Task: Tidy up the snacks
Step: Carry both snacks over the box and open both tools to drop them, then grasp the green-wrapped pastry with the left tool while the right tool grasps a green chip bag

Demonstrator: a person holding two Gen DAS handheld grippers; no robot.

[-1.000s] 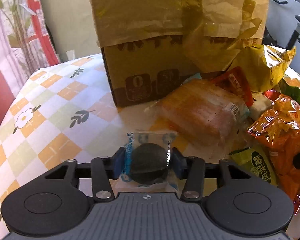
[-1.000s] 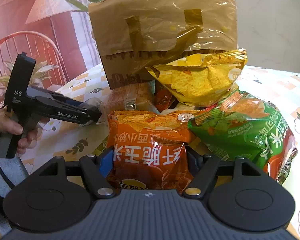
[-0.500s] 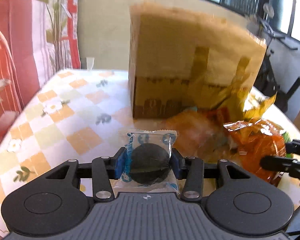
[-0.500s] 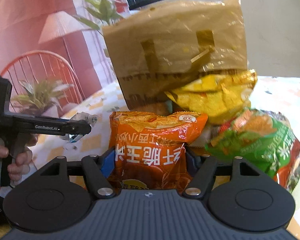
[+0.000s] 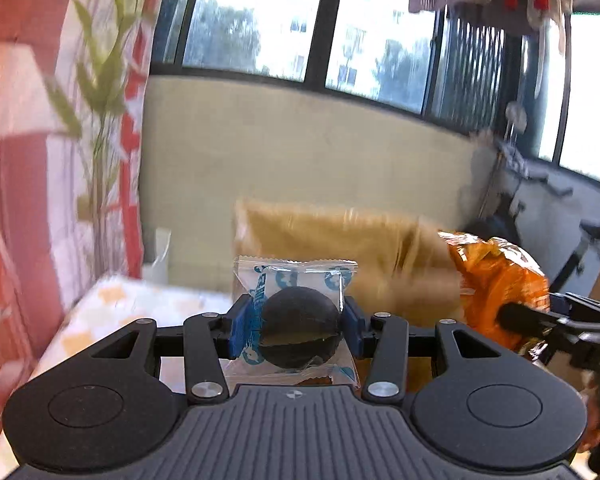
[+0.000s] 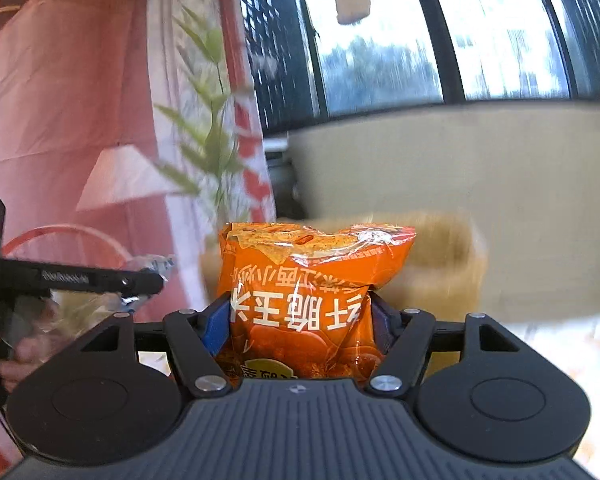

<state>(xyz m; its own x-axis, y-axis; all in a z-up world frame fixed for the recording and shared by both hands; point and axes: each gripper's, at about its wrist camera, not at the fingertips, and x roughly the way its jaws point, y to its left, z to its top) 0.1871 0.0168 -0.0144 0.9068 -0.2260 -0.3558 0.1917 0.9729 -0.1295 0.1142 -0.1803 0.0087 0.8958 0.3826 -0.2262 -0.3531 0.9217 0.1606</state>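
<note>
Your left gripper [image 5: 296, 322] is clamped on a clear-wrapped dark round cookie [image 5: 300, 326], blue pads [image 5: 242, 330] pressing both sides of the packet. It sits at lower centre of the left wrist view, lifted off the worktop [image 5: 140, 304].

Your right gripper [image 6: 298, 322] is closed on an orange chip bag [image 6: 304, 292], pinched near its lower half; the print reads upside down. The sealed top edge stands up at centre frame in the right wrist view. Blue pad [image 6: 214, 326] visible on the left side of the bag; the right one is mostly hidden behind the foil.

Each gripper shows up in the other's camera. In the left wrist view the chip bag [image 5: 496, 288] is at right, mid-height, with the right gripper's black body crossing it from the right edge. In the right wrist view the left gripper [image 6: 148, 280] comes in from the left edge at mid-height, with the cookie wrapper [image 6: 156, 266] at its tip, and your left hand [image 6: 16, 344] on the handle at lower left.

Behind both snacks is a blurred brown cardboard box [image 5: 332, 240], centre frame. Checked orange-and-white cloth on the worktop shows at lower left in the left wrist view. Beyond that: beige low wall [image 5: 300, 152], dark-framed windows [image 5: 372, 40] across the top, red-and-white curtain [image 5: 32, 160] with a green plant [image 5: 100, 92] at left. Heavy motion blur on the background in both views.
</note>
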